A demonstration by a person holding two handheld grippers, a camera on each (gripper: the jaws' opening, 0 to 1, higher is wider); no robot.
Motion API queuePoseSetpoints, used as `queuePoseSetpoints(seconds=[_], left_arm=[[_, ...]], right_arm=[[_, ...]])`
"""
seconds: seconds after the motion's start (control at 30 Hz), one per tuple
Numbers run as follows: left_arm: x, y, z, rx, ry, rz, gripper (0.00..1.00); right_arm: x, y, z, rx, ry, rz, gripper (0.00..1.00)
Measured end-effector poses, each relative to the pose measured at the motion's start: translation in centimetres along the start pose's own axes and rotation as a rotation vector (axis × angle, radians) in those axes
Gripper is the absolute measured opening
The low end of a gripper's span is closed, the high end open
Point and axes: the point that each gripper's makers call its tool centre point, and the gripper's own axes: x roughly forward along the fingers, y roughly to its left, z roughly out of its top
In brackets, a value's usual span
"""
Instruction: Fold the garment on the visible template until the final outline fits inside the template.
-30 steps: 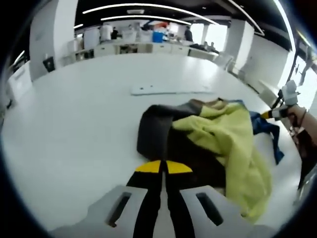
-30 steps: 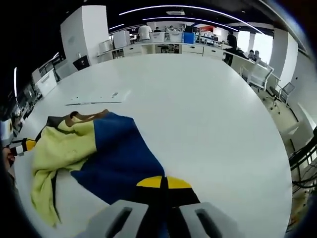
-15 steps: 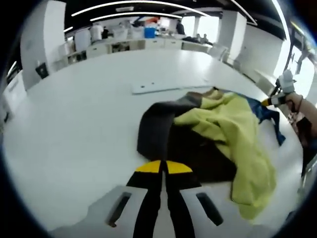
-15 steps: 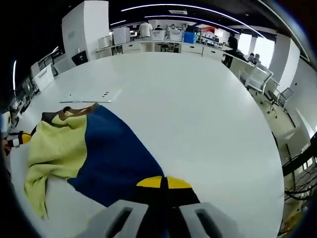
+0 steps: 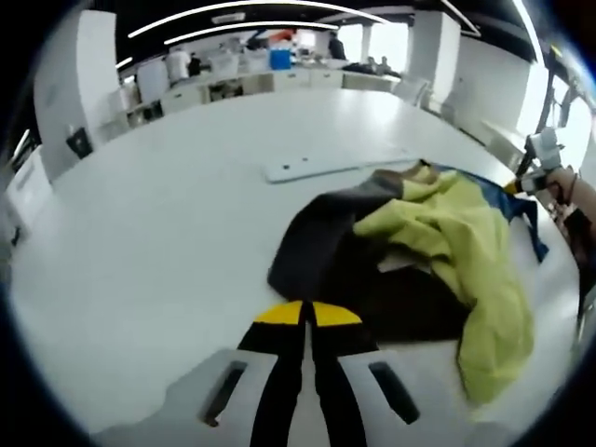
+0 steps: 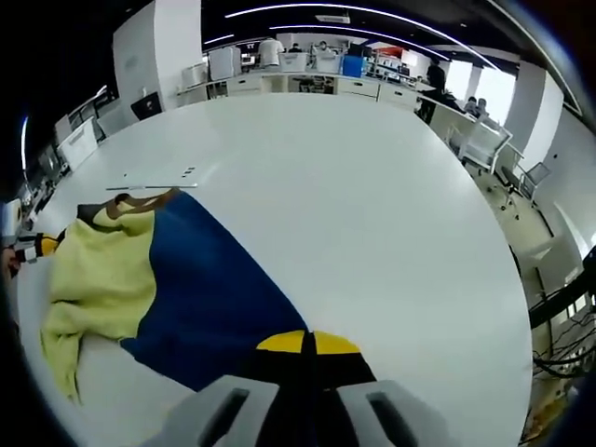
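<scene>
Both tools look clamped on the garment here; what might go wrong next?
1. The garment is bunched, its yellow layer draped over the dark panel; pulling may tangle it further.
2. The white template lies beyond the garment, so the fold could finish off it.
3. The right tool grips only the blue edge, which may slip.

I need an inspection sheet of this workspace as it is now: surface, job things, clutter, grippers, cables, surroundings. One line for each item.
Surface: large white table, mostly bare.
Job's things: garment in yellow, blue and dark panels, crumpled in a heap, not yet folded flat; flat white template lies beyond it on the table, garment not on it.
Clutter: nothing seen.
Grippers: left gripper has jaws together on a dark edge of the garment; right gripper has jaws together on the blue panel.
Cables: some hang past the table edge at the right of the right gripper view.
Surroundings: open office, counters, chairs, people far off.
</scene>
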Motion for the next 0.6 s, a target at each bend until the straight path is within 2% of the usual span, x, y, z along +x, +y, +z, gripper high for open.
queuePoseSetpoints(seconds=[0.17, 0.47, 0.6], left_arm=[[0.1, 0.9, 0.4, -0.014, -0.008, 0.019, 0.0], [0.6, 2.4, 0.4, 0.038, 0.006, 0.066, 0.0], [0.7, 3.0, 0.4, 0.015, 0.004, 0.078, 0.0]], right_arm=[[0.2, -0.2, 0.1, 0.01, -0.003, -0.004, 0.0], [0.4, -0.9, 0.4, 0.01, -0.008, -0.017, 0.0], [0.4, -1.0, 0.3, 0.025, -0.008, -0.018, 0.0]])
